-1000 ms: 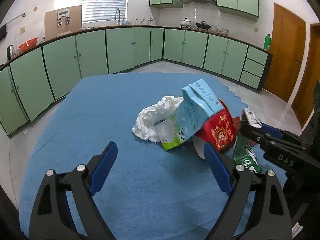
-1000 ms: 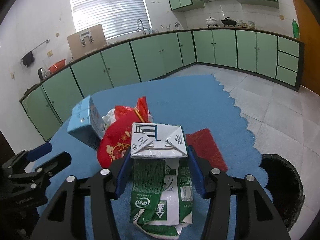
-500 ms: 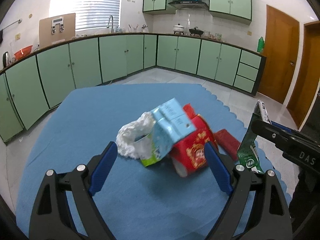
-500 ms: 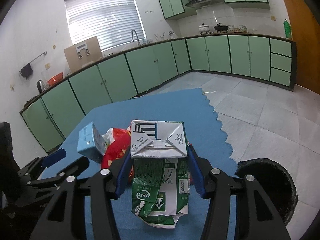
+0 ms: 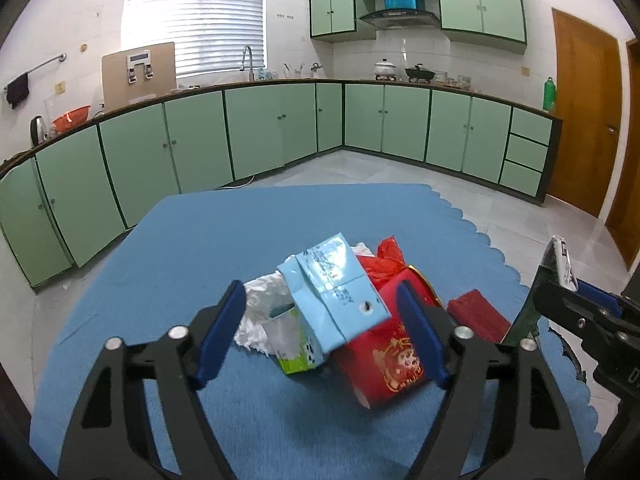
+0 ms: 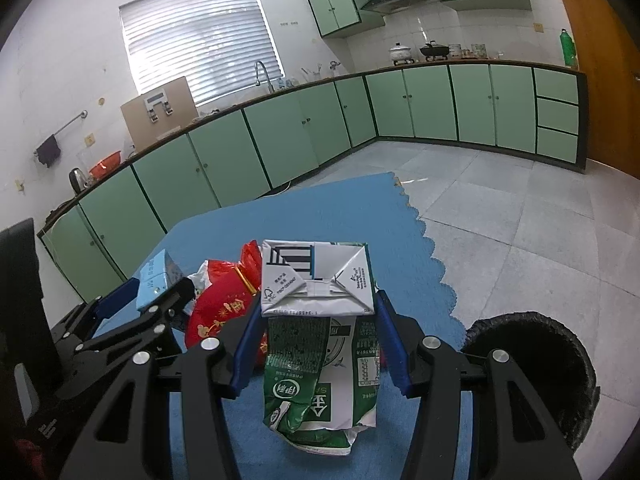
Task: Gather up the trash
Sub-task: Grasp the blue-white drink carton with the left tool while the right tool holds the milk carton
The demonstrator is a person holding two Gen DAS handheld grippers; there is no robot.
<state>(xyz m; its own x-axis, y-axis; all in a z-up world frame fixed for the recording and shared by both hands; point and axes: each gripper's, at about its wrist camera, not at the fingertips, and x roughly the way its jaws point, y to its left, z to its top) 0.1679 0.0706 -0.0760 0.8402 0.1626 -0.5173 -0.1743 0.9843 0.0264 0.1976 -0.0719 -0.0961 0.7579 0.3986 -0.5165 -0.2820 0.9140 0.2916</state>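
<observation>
On the blue tablecloth (image 5: 200, 240) lies a pile of trash: a light blue carton (image 5: 332, 292), a red bag (image 5: 384, 352) and a crumpled white tissue (image 5: 260, 312). My left gripper (image 5: 320, 332) straddles this pile and its jaws are closing. The pads do not visibly press on anything. From the right wrist view, the left gripper (image 6: 154, 288) sits around the blue carton (image 6: 156, 276). My right gripper (image 6: 318, 308) is shut on a crushed green and white carton (image 6: 320, 360), held above the table edge. In the left wrist view that green carton (image 5: 556, 264) shows edge-on at the far right.
A black-lined trash bin (image 6: 532, 372) stands on the floor just right of the table. A flat red packet (image 5: 478, 316) lies on the cloth beside the pile. Green kitchen cabinets (image 5: 280, 132) line the far walls, with tiled floor between.
My left gripper has moved in over the pile and its jaws have narrowed around it. The right gripper has carried the green carton toward the table's edge, and the bin now looms larger.
</observation>
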